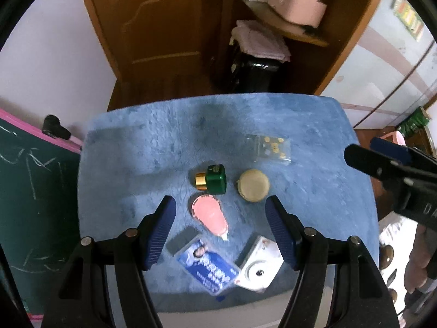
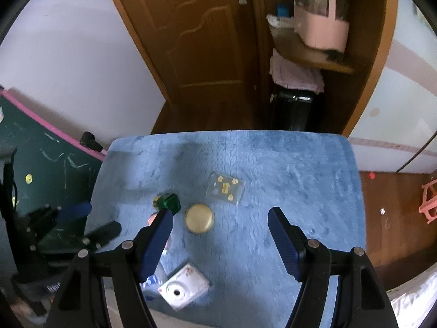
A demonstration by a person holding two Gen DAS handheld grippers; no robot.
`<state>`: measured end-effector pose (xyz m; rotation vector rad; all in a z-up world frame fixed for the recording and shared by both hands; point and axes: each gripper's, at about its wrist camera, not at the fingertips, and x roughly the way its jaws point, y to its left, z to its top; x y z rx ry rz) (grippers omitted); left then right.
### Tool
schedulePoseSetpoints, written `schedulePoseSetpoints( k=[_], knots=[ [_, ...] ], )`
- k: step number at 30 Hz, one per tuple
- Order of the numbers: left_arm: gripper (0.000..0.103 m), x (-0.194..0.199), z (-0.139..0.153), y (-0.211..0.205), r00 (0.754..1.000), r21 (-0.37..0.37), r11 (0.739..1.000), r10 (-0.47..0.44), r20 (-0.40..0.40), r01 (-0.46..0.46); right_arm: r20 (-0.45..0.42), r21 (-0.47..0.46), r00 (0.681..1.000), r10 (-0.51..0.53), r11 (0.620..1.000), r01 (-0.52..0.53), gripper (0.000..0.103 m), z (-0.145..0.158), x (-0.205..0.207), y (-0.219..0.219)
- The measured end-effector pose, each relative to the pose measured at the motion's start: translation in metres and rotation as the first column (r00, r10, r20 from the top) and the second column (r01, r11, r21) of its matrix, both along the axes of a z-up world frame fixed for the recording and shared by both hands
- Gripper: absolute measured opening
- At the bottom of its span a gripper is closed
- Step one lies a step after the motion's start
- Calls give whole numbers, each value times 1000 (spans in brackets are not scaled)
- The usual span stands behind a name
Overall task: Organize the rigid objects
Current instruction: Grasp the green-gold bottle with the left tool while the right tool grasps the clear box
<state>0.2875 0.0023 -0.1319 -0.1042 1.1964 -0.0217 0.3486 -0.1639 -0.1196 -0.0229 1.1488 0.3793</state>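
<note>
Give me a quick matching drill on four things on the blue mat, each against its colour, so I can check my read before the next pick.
Things:
1. bottle
2. round tin
3. tape dispenser
4. toy camera

Colours:
A. pink
B. white
C. green with a gold cap
D. pale beige

Pairs: 1-C, 2-D, 3-A, 4-B

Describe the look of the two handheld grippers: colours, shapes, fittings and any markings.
Both are alike. The left gripper has a black plastic frame that forks into angular arms, with round silver pivot pins at the joints. Its two fingers carry dark blue pads with fine ribbing. The right gripper matches: black frame, silver pins, ribbed blue pads. In the left wrist view its black body bears pale lettering, too cut off to read.
</note>
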Motion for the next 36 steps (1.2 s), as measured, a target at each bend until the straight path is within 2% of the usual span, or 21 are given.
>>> schedulePoseSetpoints(
  k=[8,16,23,29,33,36],
  knots=[
    [71,37,-58,12,994,-46,997,59,-91,-63,-181,29,981,-70,997,77,73,-69,58,11],
    [71,59,-91,15,989,-38,996,73,-126,-78,-266,-25,954,-142,990,141,73,-122,87,23],
    [71,66,-109,16,987,-29,997,60,-150,-65,-298,-38,947,-123,992,117,73,-143,88,36],
    [71,68,-127,20,981,-28,995,87,-172,-93,-320,-91,937,-143,989,120,73,-162,89,44],
    [71,65,-134,22,981,-43,992,110,-160,-118,-316,-106,937,-148,987,120,72,-166,87,47],
    [71,63,-136,20,983,-32,992,115,-141,-120,-309,-124,941,-140,987,106,68,-167,86,53]
  ],
)
